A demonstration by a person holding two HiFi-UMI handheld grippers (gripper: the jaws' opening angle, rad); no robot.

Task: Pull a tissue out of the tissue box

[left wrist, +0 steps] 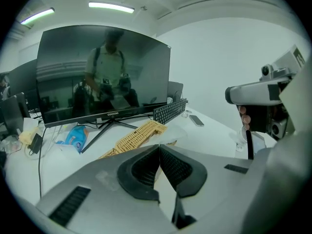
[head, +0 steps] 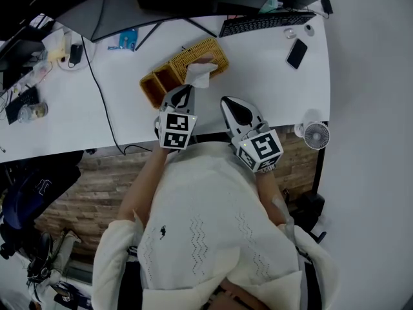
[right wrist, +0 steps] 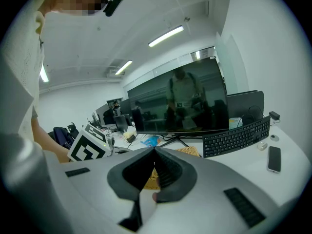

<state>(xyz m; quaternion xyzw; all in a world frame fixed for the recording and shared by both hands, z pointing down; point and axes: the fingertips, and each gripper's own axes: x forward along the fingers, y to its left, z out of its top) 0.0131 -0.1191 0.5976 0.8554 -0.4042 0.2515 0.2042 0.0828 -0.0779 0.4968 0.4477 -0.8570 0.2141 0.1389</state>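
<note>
A woven wicker tissue box (head: 166, 77) stands on the white desk (head: 258, 76), and a white tissue (head: 201, 73) sticks up out of its slot. My left gripper (head: 188, 88) is shut, its tip right at the tissue's lower edge; I cannot make out whether it pinches the tissue. In the left gripper view the box (left wrist: 136, 136) and the tissue (left wrist: 173, 132) lie just past the closed jaws (left wrist: 159, 146). My right gripper (head: 226, 101) is shut and holds nothing, a hand's width right of the box, over the desk's near edge. Its own view shows the box (right wrist: 191, 151) beyond its tip (right wrist: 155, 150).
A large monitor (left wrist: 105, 77) on a stand fills the desk's far side, with a black keyboard (head: 268, 22) and a phone (head: 297, 53) at the right. A small white fan (head: 316, 135) sits at the front right corner. A black cable (head: 103, 105) and a blue packet (head: 128, 39) lie left.
</note>
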